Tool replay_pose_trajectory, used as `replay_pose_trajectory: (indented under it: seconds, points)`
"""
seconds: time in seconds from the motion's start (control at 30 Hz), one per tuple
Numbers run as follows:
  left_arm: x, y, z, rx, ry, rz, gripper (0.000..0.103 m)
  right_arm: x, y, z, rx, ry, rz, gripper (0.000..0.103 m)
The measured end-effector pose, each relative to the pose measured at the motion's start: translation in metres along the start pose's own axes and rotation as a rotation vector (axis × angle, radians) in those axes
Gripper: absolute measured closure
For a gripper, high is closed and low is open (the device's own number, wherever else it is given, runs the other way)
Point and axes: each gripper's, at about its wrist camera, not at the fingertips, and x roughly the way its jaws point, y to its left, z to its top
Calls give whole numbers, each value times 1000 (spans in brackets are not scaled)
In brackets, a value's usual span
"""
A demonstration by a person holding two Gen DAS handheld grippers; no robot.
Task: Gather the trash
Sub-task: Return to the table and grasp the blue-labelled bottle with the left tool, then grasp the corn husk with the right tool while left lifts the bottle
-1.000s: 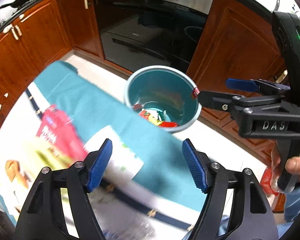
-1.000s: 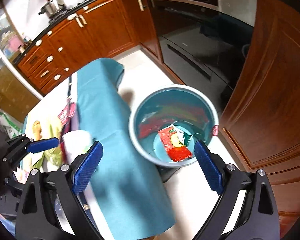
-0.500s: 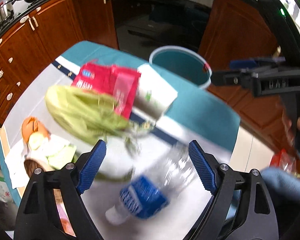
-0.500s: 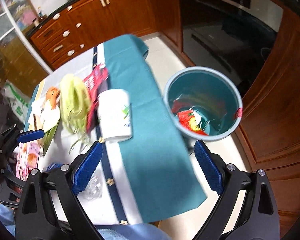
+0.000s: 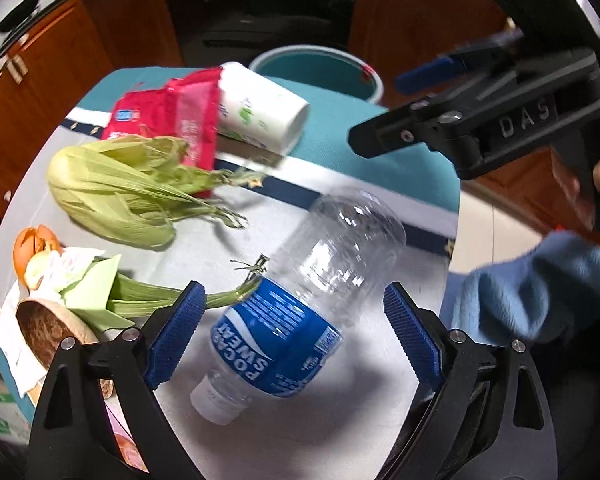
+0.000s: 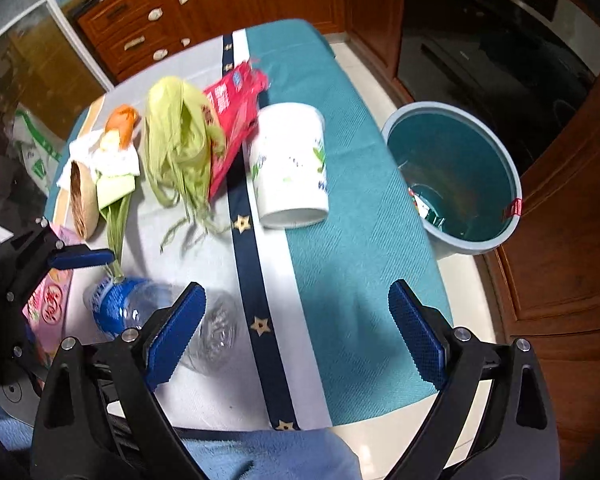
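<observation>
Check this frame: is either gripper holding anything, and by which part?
Nothing is held. The left gripper is open, its pads on either side of the plastic bottle without touching; the right gripper is open over the tablecloth.

- Left wrist view: looks steeply down from close above the counter (image 5: 340, 432), facing the cabinets.
- Right wrist view: sits higher and further back, angled down.
- Shared: bottle (image 5: 296, 312) (image 6: 140, 312), paper cup (image 5: 260, 112) (image 6: 290, 168), bin (image 5: 320, 68) (image 6: 452, 176).
</observation>
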Motion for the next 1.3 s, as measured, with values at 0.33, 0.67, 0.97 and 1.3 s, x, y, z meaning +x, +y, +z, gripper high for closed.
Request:
replay_pose_trajectory:
  seconds: [0.33,0.67,0.97,1.3]
  points:
    - [20,-8,-14,19,38,13,9,16,3,-21,10,107,58,14]
    - [20,23,-38,-308,59,-126,20,20,23,-6,9,87,94,14]
    - [17,11,-28,-294,34,-87,21,23,35,-2,-6,98,119,14]
    - [-78,56,-33,-396,-159,-36,22,-16,59,54,-38,-39,276,14]
